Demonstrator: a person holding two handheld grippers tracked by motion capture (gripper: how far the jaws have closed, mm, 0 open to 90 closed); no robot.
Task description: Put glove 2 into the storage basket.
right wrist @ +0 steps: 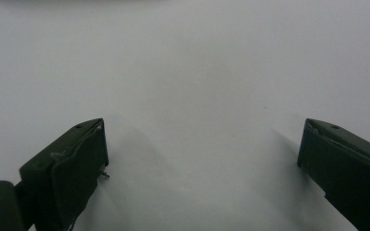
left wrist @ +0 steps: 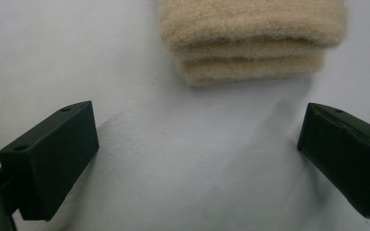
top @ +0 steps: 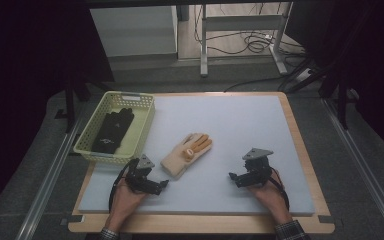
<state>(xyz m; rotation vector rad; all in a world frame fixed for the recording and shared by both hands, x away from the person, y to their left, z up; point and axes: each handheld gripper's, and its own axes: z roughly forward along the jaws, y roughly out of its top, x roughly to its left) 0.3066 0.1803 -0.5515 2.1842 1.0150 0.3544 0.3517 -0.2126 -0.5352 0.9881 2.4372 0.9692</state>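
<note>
Cream fleecy knit glove with orange fingertips (top: 186,154) lying flat mid-worktop on pale grey foam pad (top: 240,135), cuff toward left gripper (top: 164,184). Left gripper sitting just beside cuff – jaws spread wide, gripping nothing, not touching glove. Right gripper (top: 232,177) resting well apart to right over bare pad – jaws also gaping, empty. Black glove (top: 113,130) lying inside pale yellow plastic basket (top: 145,123) at worktop's left edge.
</note>
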